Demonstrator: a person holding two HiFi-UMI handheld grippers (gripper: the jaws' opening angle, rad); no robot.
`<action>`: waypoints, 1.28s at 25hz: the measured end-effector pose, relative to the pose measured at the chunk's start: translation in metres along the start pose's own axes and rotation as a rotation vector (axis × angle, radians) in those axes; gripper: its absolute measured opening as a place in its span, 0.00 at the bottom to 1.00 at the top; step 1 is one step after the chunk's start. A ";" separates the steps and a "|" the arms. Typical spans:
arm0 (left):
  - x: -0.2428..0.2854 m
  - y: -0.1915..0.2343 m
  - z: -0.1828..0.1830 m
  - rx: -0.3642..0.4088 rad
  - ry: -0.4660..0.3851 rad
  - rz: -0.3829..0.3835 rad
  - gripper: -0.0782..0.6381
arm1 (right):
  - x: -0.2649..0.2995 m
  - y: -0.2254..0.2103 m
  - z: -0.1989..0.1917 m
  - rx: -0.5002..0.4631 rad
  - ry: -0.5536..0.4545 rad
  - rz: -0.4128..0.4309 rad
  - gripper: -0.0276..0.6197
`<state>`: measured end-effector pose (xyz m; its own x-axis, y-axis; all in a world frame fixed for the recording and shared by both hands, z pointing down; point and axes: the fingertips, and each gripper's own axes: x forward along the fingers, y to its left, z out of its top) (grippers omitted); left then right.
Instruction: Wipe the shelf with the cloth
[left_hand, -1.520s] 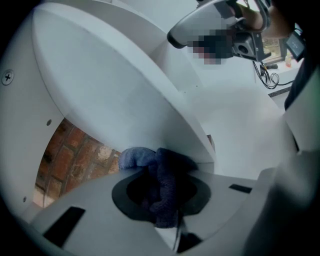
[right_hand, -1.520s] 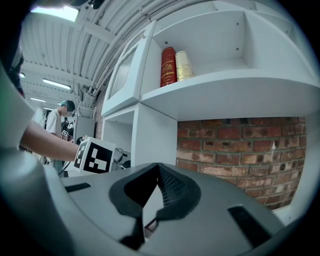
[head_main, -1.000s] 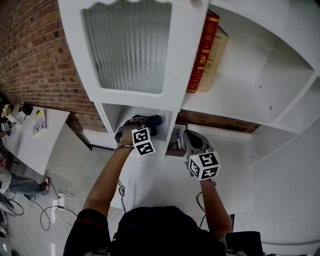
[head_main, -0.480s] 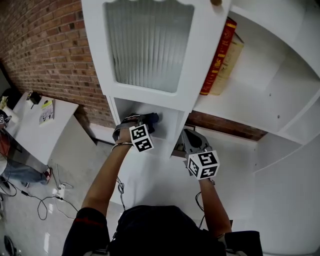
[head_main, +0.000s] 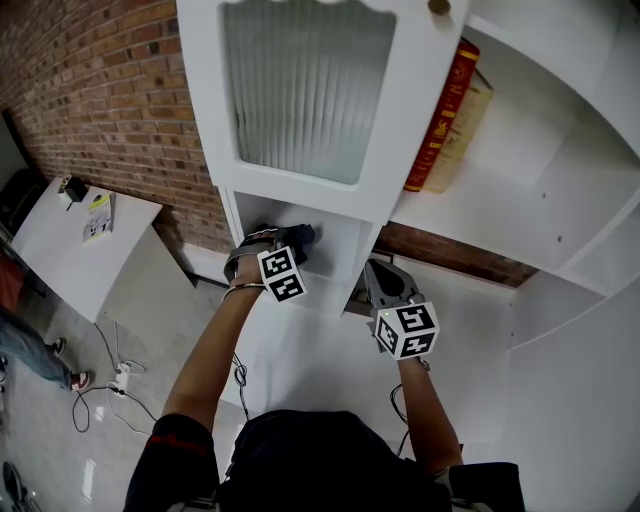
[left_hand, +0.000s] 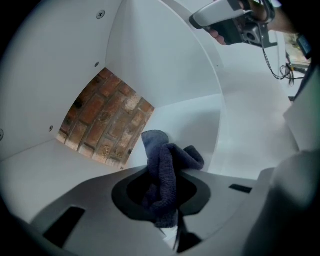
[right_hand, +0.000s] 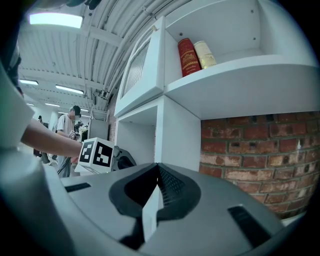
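1. The left gripper reaches into the low compartment of the white shelf unit, its jaws clenched on a dark blue cloth.
2. The cloth bunches up beyond the jaws. A brick wall shows at the compartment's back, at 10 o'clock from the cloth.
3. The right gripper hangs outside the unit at 4 o'clock from the left gripper, jaws pressed together on nothing.
4. A red book and a tan book stand on the upper shelf at 1 o'clock.

Two books stood at one o'clock: a red book, a tan book. There was one cloth, one left gripper, one right gripper.
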<state>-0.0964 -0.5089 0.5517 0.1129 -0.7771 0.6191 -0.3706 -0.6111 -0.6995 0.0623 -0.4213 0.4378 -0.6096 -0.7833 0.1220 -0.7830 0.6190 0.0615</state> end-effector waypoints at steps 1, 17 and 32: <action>0.000 0.000 0.000 0.000 0.000 0.000 0.20 | -0.001 0.000 0.000 0.000 0.000 -0.001 0.06; 0.010 -0.004 0.024 0.046 -0.022 -0.009 0.20 | -0.013 -0.018 -0.006 0.004 0.012 -0.053 0.06; 0.022 -0.022 0.082 0.130 -0.115 -0.055 0.20 | -0.033 -0.037 -0.012 0.015 0.018 -0.134 0.06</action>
<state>-0.0099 -0.5244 0.5514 0.2369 -0.7493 0.6184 -0.2390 -0.6620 -0.7104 0.1131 -0.4179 0.4437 -0.4975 -0.8574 0.1318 -0.8589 0.5081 0.0639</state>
